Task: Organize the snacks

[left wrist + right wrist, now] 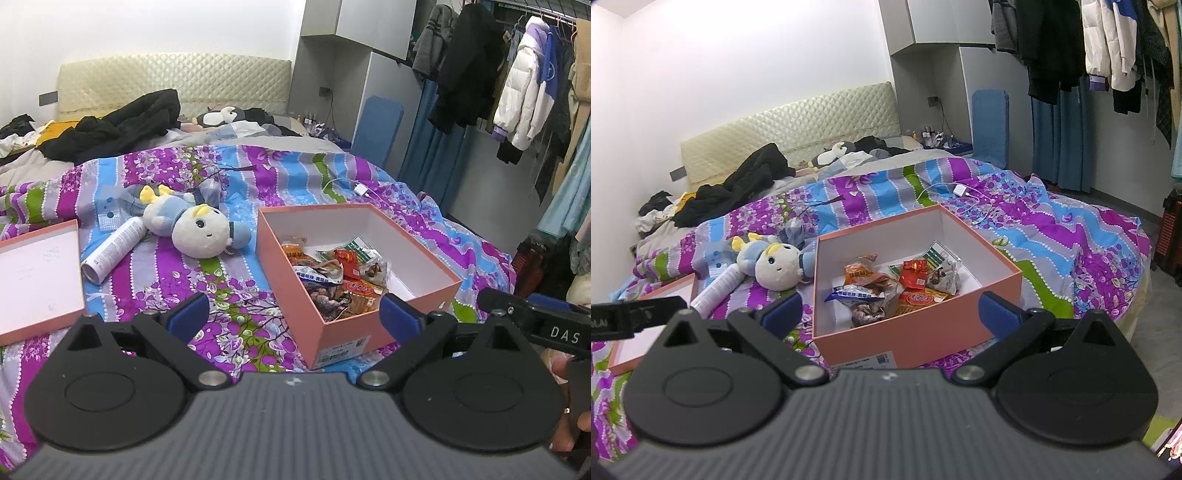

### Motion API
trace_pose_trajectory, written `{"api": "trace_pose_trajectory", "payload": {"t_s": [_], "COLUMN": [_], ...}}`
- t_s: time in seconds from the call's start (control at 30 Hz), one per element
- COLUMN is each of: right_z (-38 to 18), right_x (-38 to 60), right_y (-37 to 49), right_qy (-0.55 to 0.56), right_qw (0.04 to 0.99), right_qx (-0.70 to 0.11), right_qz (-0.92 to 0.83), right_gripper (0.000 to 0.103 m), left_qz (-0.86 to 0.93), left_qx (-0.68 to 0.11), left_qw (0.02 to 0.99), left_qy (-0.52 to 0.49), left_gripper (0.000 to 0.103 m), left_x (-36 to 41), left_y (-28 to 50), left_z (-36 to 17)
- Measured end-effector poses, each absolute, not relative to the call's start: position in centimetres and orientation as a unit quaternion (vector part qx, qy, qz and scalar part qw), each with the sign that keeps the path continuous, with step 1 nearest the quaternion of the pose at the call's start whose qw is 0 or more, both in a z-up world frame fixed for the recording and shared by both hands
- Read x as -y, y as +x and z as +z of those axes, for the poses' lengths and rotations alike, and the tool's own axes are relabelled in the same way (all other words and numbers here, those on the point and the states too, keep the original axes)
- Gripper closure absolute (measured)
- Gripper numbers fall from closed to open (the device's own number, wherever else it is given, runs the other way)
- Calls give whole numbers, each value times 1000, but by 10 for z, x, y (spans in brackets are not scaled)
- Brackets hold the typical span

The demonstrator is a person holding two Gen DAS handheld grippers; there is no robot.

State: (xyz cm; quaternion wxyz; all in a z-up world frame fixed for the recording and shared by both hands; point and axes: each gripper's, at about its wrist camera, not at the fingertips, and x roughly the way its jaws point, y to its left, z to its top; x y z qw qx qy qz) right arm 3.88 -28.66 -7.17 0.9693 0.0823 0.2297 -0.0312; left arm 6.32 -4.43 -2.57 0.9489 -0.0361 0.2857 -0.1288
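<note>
A pink open box sits on a bed covered by a purple, blue and green floral quilt, at the centre right of the left wrist view. Inside it lies a loose pile of wrapped snacks, gathered toward the near-left part of the white interior. The left gripper hovers low in the frame with its blue-padded fingers spread wide, holding nothing. The right gripper is likewise wide apart and empty, framing the box's near wall. Left of the box lie a plush doll, a white spray can and the pink box lid.
</note>
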Motion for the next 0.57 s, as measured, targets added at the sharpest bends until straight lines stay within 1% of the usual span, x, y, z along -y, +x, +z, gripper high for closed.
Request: {"api": "trace_pose_trajectory", "payload": {"t_s": [0.57], "right_z": [-71], "right_x": [285], "right_y": [38], "right_qy": [79], "right_qw": [970], "right_qx": [-228], "right_qz": [-29], "right_gripper": [0], "left_qz": [-129], "left_qx": [-290], "left_qw": [947], "left_qy": [-43], "left_gripper": [3], "left_x": [45], "left_y": [64], "left_z": [-26]}}
